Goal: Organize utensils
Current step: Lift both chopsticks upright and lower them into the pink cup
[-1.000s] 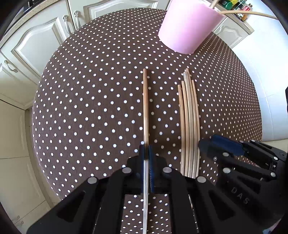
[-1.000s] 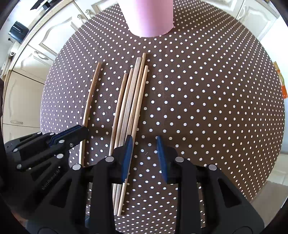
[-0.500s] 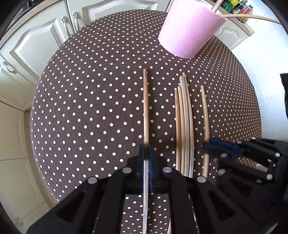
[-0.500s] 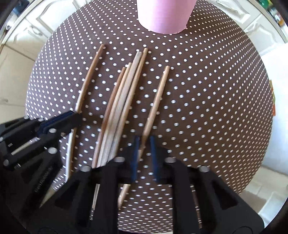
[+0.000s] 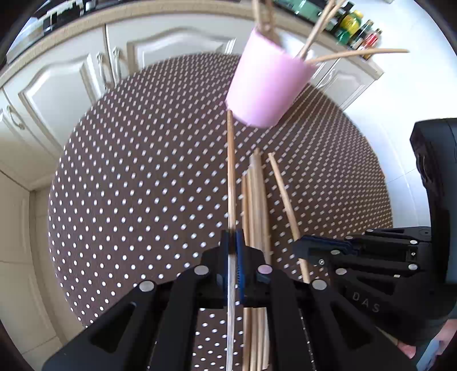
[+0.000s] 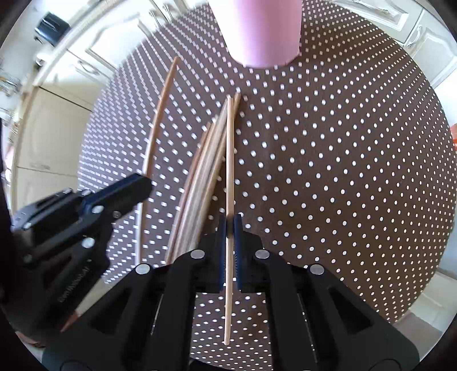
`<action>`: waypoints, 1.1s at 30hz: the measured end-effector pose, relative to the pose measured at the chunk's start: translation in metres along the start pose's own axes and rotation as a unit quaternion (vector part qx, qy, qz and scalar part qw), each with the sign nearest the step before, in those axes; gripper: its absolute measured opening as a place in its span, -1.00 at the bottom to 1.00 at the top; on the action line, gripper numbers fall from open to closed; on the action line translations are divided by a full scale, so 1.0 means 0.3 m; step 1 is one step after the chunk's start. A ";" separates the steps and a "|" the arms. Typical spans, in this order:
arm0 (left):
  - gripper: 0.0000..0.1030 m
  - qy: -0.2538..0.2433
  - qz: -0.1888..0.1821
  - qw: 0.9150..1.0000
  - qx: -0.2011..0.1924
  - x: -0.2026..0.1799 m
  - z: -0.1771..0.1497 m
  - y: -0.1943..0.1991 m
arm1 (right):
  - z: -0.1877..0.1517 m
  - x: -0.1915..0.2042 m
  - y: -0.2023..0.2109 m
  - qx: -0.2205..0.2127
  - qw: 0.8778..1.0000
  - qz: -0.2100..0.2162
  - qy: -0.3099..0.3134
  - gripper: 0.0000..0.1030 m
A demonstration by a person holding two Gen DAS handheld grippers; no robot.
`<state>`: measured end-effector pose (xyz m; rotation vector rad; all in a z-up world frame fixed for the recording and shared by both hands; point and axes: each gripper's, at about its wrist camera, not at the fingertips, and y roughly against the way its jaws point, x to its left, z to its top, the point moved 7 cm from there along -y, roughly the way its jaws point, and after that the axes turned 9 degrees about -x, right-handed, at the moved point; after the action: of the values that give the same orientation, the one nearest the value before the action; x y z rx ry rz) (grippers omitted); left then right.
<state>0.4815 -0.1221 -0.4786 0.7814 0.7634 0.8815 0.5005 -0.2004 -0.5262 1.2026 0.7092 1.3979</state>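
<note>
My left gripper (image 5: 232, 245) is shut on a wooden chopstick (image 5: 230, 177) that points toward the pink cup (image 5: 265, 88). The cup stands at the far side of the table and holds several chopsticks (image 5: 317, 31). My right gripper (image 6: 229, 225) is shut on another chopstick (image 6: 229, 159); this one also shows in the left wrist view (image 5: 282, 194). A small bundle of chopsticks (image 5: 255, 199) lies on the table between the two held ones, also seen in the right wrist view (image 6: 204, 168). The left gripper (image 6: 134, 185) and its chopstick (image 6: 160, 111) show at left in the right wrist view.
The round table (image 5: 142, 177) has a brown cloth with white dots. White cabinets (image 5: 57, 77) stand behind it. Bottles (image 5: 354, 25) line the counter at the back right. The right gripper's body (image 5: 371, 256) sits close at my left gripper's right.
Both grippers have lifted and tilted their chopsticks up off the table toward the cup. The right gripper closed on its chopstick, pulling it out of the bundle.
</note>
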 end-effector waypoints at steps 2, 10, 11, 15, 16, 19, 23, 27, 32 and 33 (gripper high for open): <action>-0.90 0.000 -0.010 1.000 -0.019 -0.023 0.012 0.032 | 0.006 -0.023 0.039 -0.018 0.999 0.025 -0.015 -0.89; -0.90 -0.019 -0.088 0.989 -0.117 -0.146 0.102 0.178 | 0.050 -0.139 0.223 -0.101 0.989 0.101 -0.047 -0.89; -0.90 -0.017 -0.088 0.987 -0.130 -0.156 0.119 0.195 | 0.070 -0.152 0.251 -0.119 0.986 0.105 -0.046 -0.89; -0.90 -0.016 -0.088 0.979 -0.182 -0.191 0.221 0.260 | 0.147 -0.126 0.357 -0.189 0.976 0.106 -0.033 -0.89; -0.90 -0.017 -0.088 0.977 -0.193 -0.194 0.251 0.280 | 0.163 -0.094 0.375 -0.202 0.973 0.104 -0.029 -0.89; -0.90 -0.016 -0.089 0.969 -0.232 -0.208 0.352 0.321 | 0.233 -0.097 0.438 -0.254 0.961 0.103 -0.024 -0.89; -0.90 -0.016 -0.088 0.957 -0.277 -0.235 0.487 0.356 | 0.338 -0.075 0.509 -0.318 0.944 0.085 -0.005 -0.89; -0.89 -0.012 -0.079 0.947 -0.310 -0.229 0.610 0.356 | 0.437 -0.072 0.535 -0.374 0.926 0.059 0.004 -0.89; -0.89 -0.011 -0.067 0.935 -0.349 -0.210 0.738 0.358 | 0.525 -0.075 0.593 -0.440 0.898 0.024 -0.002 -0.89; -0.89 -0.011 -0.063 0.932 -0.356 -0.207 0.753 0.356 | 0.539 -0.076 0.599 -0.450 0.893 0.019 0.000 -0.89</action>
<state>0.6028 -0.1918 -0.2626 0.0961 0.4127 0.9428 0.5861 -0.2939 -0.3191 0.4701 -0.0177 1.4923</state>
